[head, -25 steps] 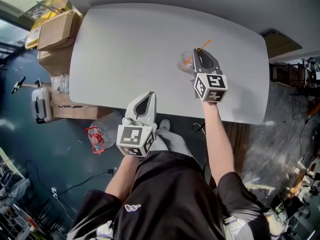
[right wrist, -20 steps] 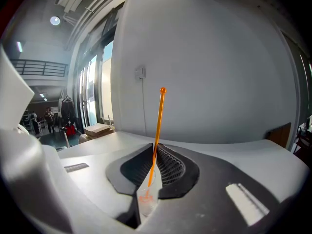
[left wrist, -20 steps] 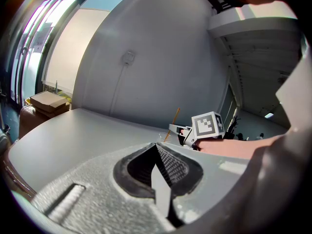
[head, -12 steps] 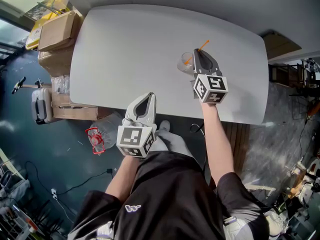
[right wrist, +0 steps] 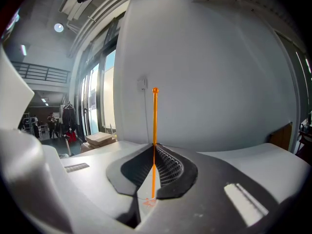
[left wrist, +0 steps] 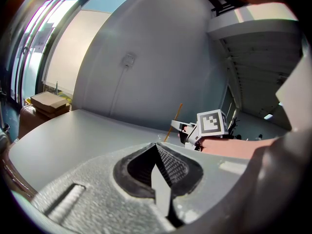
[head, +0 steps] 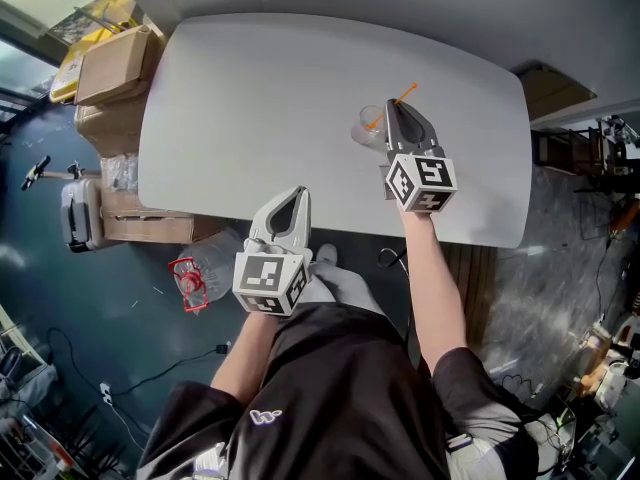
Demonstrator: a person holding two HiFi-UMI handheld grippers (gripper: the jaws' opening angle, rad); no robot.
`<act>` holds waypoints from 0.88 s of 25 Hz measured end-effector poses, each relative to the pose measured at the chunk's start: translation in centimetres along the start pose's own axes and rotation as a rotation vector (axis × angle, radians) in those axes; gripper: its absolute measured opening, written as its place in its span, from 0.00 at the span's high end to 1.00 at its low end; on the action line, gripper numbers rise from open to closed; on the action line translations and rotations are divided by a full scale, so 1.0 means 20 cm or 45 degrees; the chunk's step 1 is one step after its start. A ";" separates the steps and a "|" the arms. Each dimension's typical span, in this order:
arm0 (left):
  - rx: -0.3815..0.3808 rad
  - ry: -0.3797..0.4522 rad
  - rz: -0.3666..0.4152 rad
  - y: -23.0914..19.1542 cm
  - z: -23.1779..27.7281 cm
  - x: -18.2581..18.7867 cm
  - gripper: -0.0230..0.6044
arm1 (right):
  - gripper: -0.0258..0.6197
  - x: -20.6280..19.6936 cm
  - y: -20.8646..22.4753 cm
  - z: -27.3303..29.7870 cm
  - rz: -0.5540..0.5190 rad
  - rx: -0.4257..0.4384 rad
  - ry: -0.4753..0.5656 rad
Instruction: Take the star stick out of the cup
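Your right hand-held gripper (head: 397, 108) is closing on the thin orange plastic star stick (head: 405, 93). In the right gripper view the star stick (right wrist: 155, 121) runs straight up between the two ribbed black pads (right wrist: 168, 162), which already meet around it near its lower part. Its top end, with a small ball, stands free above the jaws. The star stick is not out yet: its lower end sits in the small clear plastic cup (head: 366, 128), which stands on the pale grey counter (head: 250, 98), just beside the gripper tips. I cannot make out the star shape clearly in any view.

Your left hand-held gripper (head: 293, 196) is clenched with nothing in it. It hovers at the near edge of the counter, well apart from the cup, so nothing holds the cup down.

I think this is the main risk. The cup looks light and the star stick leans in it, so a pull to the side instead of along the stick could drag the cup or tip it over. The gripper tips are also very near the rim and could knock it while rising. The star stick is thin and smooth, so a weak grip may let it slide back into the cup.
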State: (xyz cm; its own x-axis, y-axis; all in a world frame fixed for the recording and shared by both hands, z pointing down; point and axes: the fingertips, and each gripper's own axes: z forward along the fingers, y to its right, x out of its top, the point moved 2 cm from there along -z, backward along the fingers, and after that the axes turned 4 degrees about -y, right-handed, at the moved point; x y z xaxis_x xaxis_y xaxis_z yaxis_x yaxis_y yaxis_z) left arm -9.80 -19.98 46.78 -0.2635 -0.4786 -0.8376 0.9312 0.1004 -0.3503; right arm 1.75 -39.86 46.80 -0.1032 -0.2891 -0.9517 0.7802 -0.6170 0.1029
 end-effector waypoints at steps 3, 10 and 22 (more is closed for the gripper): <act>-0.013 0.006 -0.002 0.02 0.00 0.00 0.96 | 0.94 0.03 -0.01 -0.03 -0.004 -0.001 0.026; -0.038 0.012 0.007 0.07 -0.01 0.00 0.96 | 0.94 0.11 -0.01 -0.11 0.001 -0.014 0.075; -0.071 0.026 0.010 0.10 -0.04 -0.01 0.96 | 0.94 0.27 -0.06 -0.23 -0.011 -0.013 0.182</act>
State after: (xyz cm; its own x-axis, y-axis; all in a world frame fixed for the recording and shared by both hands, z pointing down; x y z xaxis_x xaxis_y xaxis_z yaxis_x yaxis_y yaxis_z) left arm -8.03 -19.02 45.83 -0.2619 -0.4599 -0.8485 0.9179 0.1530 -0.3662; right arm 3.06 -37.38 40.28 -0.0220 -0.1762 -0.9841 0.7859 -0.6115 0.0919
